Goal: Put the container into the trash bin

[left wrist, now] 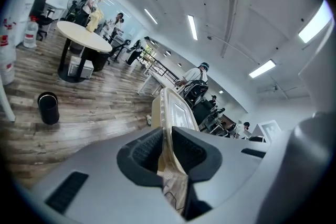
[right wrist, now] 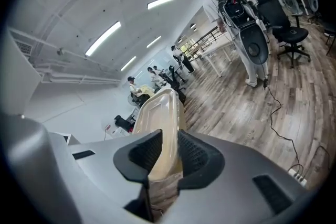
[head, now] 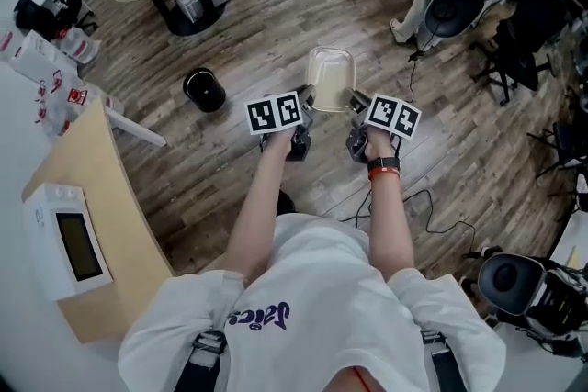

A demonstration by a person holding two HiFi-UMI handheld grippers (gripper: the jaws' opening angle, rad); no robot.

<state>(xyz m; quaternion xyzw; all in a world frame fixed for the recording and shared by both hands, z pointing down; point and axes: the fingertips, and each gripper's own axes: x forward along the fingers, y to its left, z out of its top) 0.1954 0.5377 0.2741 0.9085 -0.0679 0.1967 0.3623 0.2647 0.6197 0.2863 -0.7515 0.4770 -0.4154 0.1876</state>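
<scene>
I gripped the clear container [head: 330, 73] by its rim, left gripper [head: 308, 99] and right gripper [head: 356, 99] both clamped on it, black trash bin [head: 204, 91] nearby.

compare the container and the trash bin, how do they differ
The container is pale, translucent and rectangular; the trash bin is black and round. The container is held off the floor, clamped by the left gripper and right gripper; the trash bin stands on the floor.
</scene>
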